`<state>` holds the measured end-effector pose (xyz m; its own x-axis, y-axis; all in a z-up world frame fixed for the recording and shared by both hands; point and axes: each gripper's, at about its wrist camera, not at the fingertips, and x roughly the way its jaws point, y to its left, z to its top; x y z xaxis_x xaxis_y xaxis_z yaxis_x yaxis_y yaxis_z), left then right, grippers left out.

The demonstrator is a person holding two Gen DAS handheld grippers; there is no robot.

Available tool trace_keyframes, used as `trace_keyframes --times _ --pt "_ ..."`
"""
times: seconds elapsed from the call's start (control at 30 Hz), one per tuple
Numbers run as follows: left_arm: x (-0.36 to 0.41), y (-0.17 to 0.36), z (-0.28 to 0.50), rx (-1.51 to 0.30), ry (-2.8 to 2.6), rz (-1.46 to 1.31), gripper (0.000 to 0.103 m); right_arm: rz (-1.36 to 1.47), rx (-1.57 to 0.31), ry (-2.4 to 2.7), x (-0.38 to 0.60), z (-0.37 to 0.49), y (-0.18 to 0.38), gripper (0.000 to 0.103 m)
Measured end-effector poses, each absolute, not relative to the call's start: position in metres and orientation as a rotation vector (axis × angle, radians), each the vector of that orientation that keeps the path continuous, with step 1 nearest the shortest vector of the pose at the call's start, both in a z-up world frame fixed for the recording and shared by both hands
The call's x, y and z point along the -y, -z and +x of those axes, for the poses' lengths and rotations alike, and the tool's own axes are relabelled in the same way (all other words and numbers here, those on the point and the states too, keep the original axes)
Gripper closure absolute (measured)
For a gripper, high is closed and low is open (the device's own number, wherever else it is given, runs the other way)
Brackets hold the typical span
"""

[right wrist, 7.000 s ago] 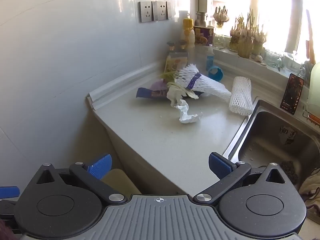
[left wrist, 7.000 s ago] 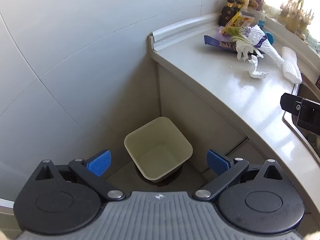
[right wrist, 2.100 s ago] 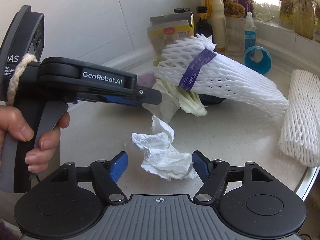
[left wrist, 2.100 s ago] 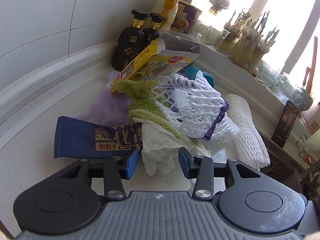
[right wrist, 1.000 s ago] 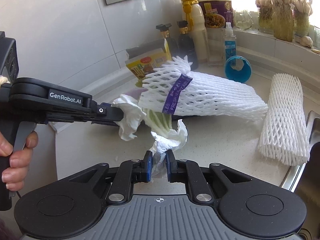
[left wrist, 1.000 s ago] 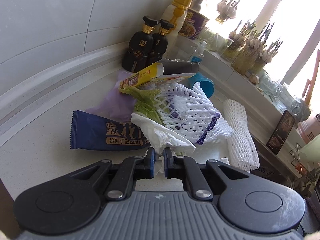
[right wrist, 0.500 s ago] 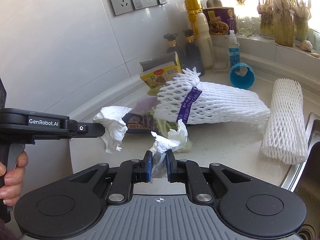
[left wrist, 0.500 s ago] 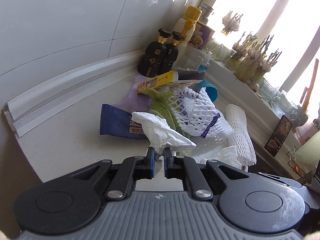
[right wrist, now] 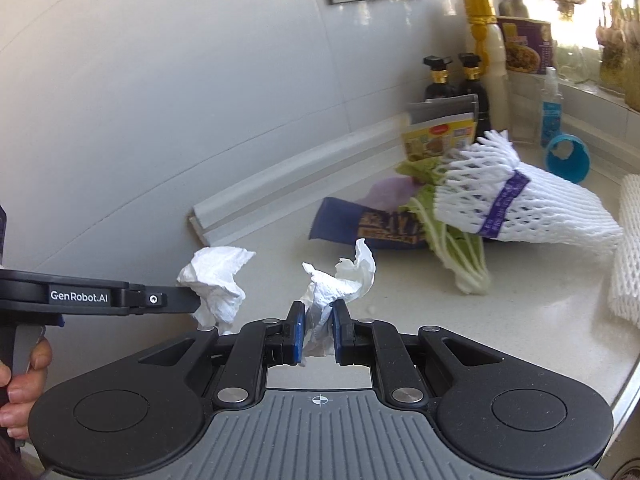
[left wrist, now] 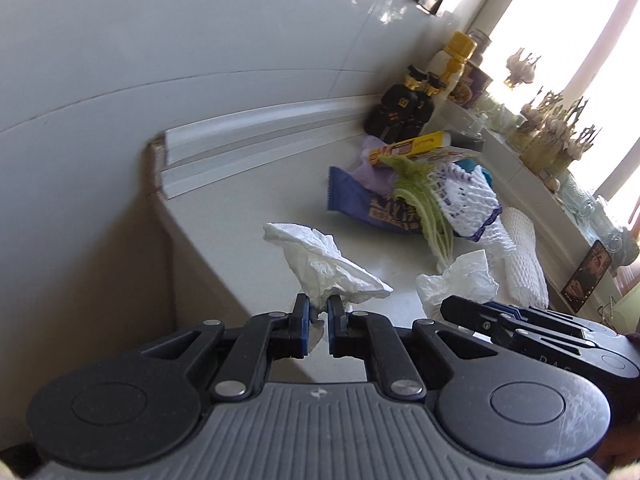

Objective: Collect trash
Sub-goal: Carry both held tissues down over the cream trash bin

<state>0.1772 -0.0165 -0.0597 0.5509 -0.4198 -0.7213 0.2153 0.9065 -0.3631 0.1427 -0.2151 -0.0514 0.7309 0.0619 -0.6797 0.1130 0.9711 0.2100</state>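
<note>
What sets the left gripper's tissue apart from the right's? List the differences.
The left tissue spreads sideways into a flat wing; the right tissue stands up in a twisted peak. The left tissue hangs near the counter edge; the right tissue sits further over it. Both are crumpled, white and pinched between blue fingers.

Daylight from the window (left wrist: 576, 32) ahead-right of the tongs, blown out to white in the left view. Tabletop (right wrist: 520, 320) lit evenly, mild sheen. Wall tiles (left wrist: 160, 40) dim, dappled reflections. Heavy fisheye curving, dark vignette corners. Motion smear on the trash pile (left wrist: 408, 188); tongs bodies sharp.
</note>
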Motion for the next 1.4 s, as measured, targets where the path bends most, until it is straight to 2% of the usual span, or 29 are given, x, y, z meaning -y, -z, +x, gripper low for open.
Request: trace_keyframes --times 0.53,0.8,1.07,1.4 --pt "-0.073 0.135 0.124 -1.065 0.104 -0.317 0.095 0.110 -0.934 -0.251 0.101 0.166 0.111 0.091" --pt "-0.092 0.187 0.110 -1.120 0.037 -0.358 0.095 0.013 -1.031 -0.327 0.055 0.181 0.166 0.091" --pt "-0.103 0.244 0.114 -1.169 0.007 -0.344 0.095 -0.078 -1.157 -0.367 0.026 0.197 0.245 0.091" --pt "-0.114 0.296 0.116 -1.259 -0.067 -0.351 0.095 0.021 -1.295 -0.318 0.021 0.213 0.321 0.090"
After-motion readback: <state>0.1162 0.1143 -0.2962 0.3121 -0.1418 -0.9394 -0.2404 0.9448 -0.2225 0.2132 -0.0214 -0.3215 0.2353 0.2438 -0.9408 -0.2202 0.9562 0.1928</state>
